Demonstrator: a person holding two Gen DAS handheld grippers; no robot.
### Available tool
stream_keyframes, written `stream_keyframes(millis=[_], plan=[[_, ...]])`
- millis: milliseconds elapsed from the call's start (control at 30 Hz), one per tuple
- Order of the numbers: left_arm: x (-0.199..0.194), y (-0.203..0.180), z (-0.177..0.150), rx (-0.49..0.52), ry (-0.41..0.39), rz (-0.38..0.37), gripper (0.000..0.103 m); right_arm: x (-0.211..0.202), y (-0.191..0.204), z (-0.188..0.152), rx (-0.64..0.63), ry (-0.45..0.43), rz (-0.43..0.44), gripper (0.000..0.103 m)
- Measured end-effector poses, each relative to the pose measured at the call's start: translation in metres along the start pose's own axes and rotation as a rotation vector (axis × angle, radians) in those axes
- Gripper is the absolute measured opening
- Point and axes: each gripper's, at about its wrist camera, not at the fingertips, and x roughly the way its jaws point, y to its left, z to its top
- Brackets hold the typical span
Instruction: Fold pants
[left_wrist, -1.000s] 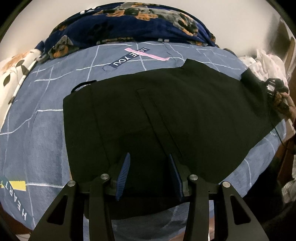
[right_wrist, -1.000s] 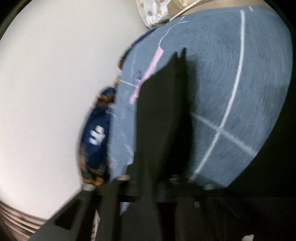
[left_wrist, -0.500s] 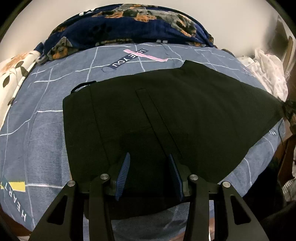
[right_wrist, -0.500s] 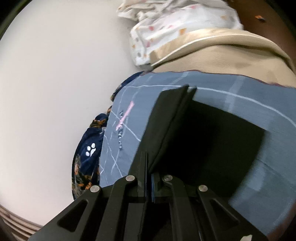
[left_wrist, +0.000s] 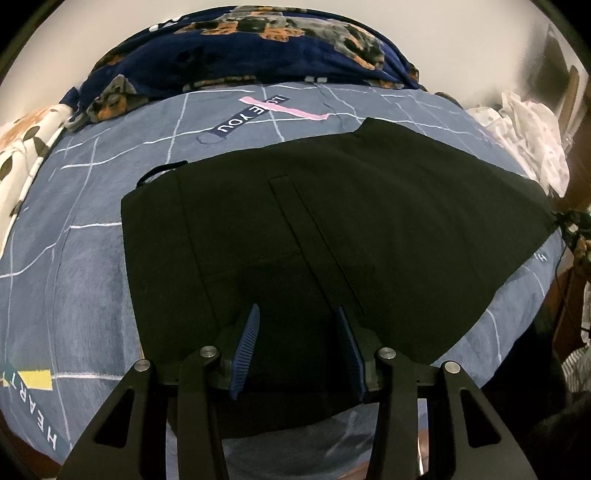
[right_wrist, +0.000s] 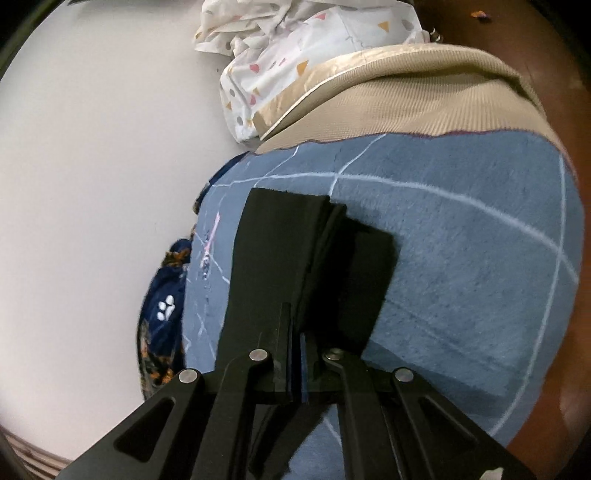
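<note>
Black pants (left_wrist: 332, 229) lie spread flat on a blue bedspread (left_wrist: 66, 280), waist at the left, leg ends at the right. My left gripper (left_wrist: 295, 314) is open and hovers over the near waist part, blue pads apart. My right gripper (right_wrist: 293, 317) is shut on the leg end of the pants (right_wrist: 273, 258), holding the stacked layers low over the bed's right end. It shows small at the far right of the left wrist view (left_wrist: 572, 221).
A navy dog-print blanket (left_wrist: 251, 48) is bunched along the far side by the white wall. White patterned bedding (right_wrist: 295, 48) and a beige mattress edge (right_wrist: 424, 103) lie beyond the leg end. A spotted pillow (left_wrist: 22, 155) lies far left. Brown floor (right_wrist: 554, 74) lies past the bed's edge.
My right gripper has pulled the leg end out to the right and down toward the bed, so the pants now lie stretched flat. My left gripper has not moved.
</note>
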Motion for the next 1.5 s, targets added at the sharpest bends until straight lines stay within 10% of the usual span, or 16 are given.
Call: stream_keyframes(millis=[233, 433, 667, 767, 1033, 1500], plan=[[0.0, 0.004, 0.002, 0.009, 0.013, -0.032, 0.045, 0.001, -0.011, 0.003, 0.065, 0.028, 0.062, 0.005], [0.0, 0.002, 0.001, 0.017, 0.009, -0.041, 0.048, -0.008, 0.014, -0.029, -0.024, 0.088, 0.162, 0.043], [0.001, -0.004, 0.0, 0.038, 0.004, -0.043, 0.058, 0.015, 0.04, -0.092, -0.11, 0.222, 0.196, 0.043], [0.002, -0.006, 0.0, 0.046, 0.002, -0.041, 0.06, 0.022, 0.052, -0.108, -0.177, 0.239, 0.103, 0.004], [0.001, -0.003, 0.001, 0.056, 0.014, -0.061, 0.06, 0.005, 0.034, -0.114, -0.123, 0.213, 0.049, 0.003], [0.003, -0.01, -0.001, 0.083, 0.008, -0.057, 0.068, -0.023, -0.011, -0.071, 0.074, 0.115, 0.204, 0.01]])
